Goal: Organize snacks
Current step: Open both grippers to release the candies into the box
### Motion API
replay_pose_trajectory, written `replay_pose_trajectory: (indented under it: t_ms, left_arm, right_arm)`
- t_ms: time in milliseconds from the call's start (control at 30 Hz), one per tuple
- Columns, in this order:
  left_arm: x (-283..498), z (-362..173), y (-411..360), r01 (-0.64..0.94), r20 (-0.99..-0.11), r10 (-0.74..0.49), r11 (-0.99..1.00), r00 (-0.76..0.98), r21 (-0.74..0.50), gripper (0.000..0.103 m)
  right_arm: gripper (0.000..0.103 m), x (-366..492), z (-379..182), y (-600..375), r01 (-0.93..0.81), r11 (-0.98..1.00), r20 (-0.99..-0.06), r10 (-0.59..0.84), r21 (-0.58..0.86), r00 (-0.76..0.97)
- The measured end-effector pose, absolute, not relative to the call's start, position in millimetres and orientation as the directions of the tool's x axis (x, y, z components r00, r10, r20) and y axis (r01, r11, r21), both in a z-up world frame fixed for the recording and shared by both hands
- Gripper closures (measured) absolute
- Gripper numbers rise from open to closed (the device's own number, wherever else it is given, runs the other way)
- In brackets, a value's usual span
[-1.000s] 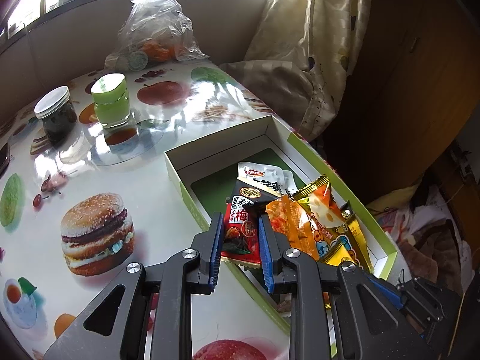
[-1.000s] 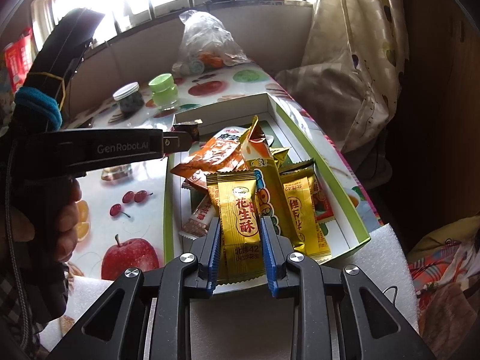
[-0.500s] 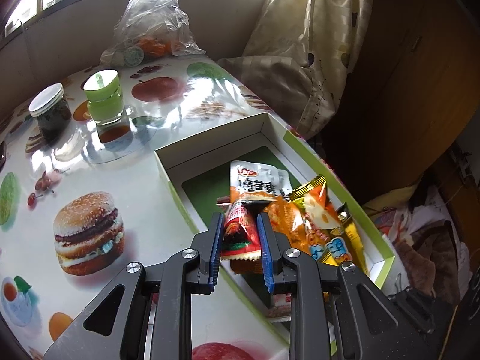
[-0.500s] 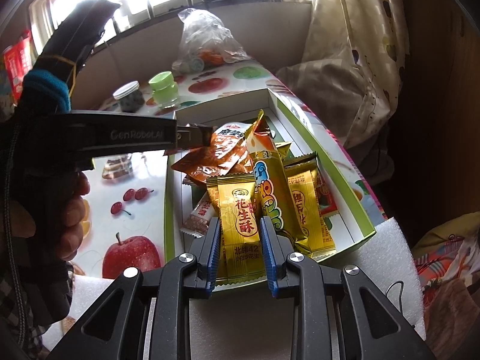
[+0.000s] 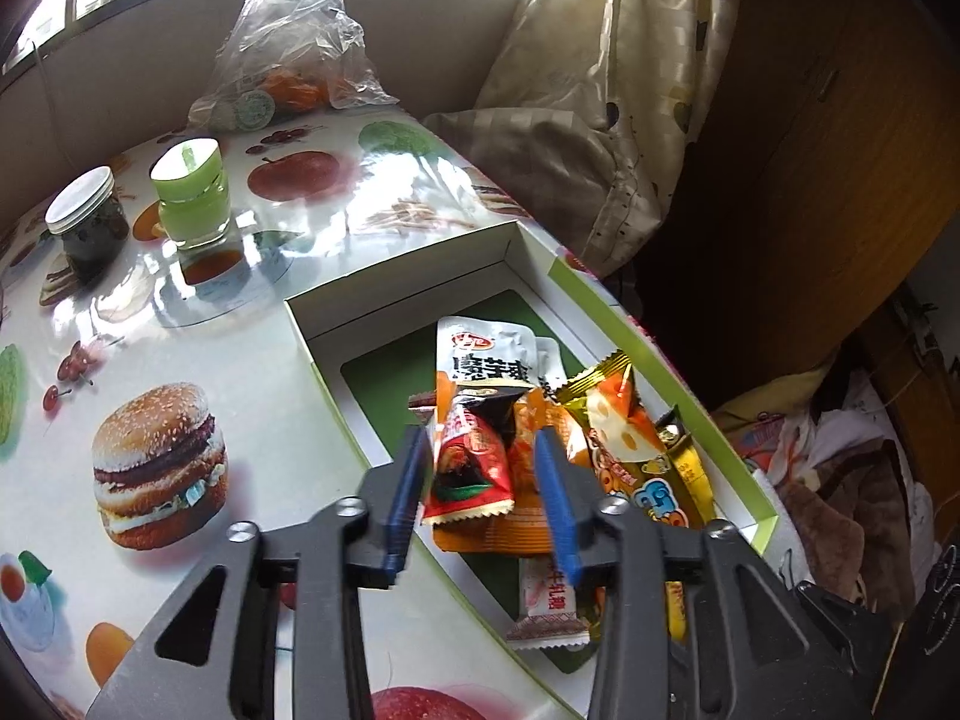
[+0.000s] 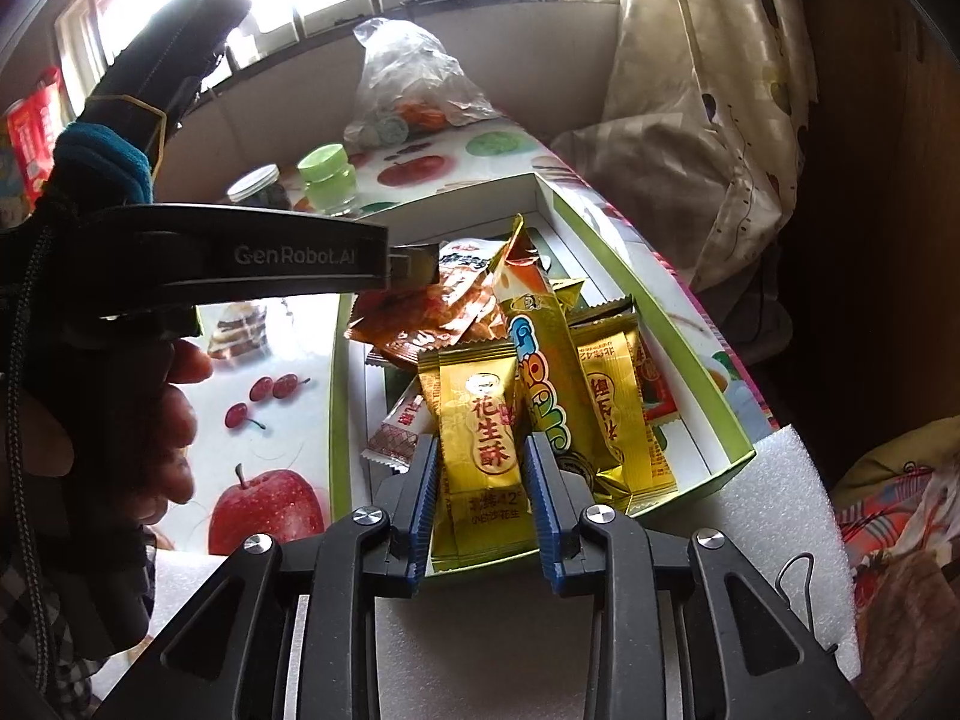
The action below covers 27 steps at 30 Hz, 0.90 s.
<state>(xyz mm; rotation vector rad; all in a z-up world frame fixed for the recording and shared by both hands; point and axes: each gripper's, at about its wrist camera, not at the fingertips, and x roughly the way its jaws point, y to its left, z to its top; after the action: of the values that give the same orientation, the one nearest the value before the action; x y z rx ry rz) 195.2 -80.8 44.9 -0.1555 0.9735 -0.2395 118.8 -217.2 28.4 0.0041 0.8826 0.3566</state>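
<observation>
A white and green box (image 5: 600,300) on the fruit-print table holds several snack packets. My left gripper (image 5: 483,480) hangs over the near left part of the pile. Its jaws are opening, and a red packet (image 5: 474,456) sits loose between the blue pads on top of an orange packet (image 5: 510,534). My right gripper (image 6: 483,498) is at the box's near rim (image 6: 690,498). Its jaws are opening too, with a gold peanut-crisp packet (image 6: 480,420) lying flat between the pads. In the right wrist view, the left gripper (image 6: 414,267) reaches in from the left.
A dark jar (image 5: 87,222) and a green-lidded jar (image 5: 189,192) stand on the table behind the box. A clear plastic bag (image 5: 288,54) lies by the window wall. A curtain (image 5: 600,90) hangs at the right. White foam (image 6: 780,510) lies under the box's near corner. A hand (image 6: 168,414) holds the left gripper.
Both grippers' jaws have widened. The red packet, pinched before, now sits loose on the pile. The gold packet has flattened out between the right pads.
</observation>
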Motion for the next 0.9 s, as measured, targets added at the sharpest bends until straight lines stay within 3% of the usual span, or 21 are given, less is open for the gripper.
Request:
replay_pose_trajectory:
  t_ms: [400,900]
  left_arm:
    - [182,54,-81,0.135,-0.790,-0.257,0.966,0.557,-0.220,0.063]
    - [135,69,-78,0.123,-0.757,-0.205,0.979,0.621,-0.165,0.062]
  right_arm:
    - [0.062,111,33,-215,-0.292,0.947,-0.742,0.293,0.136,0.604]
    - [0.061,87,43,-223,-0.260,0.960,-0.722,0.255,0.107,0.643]
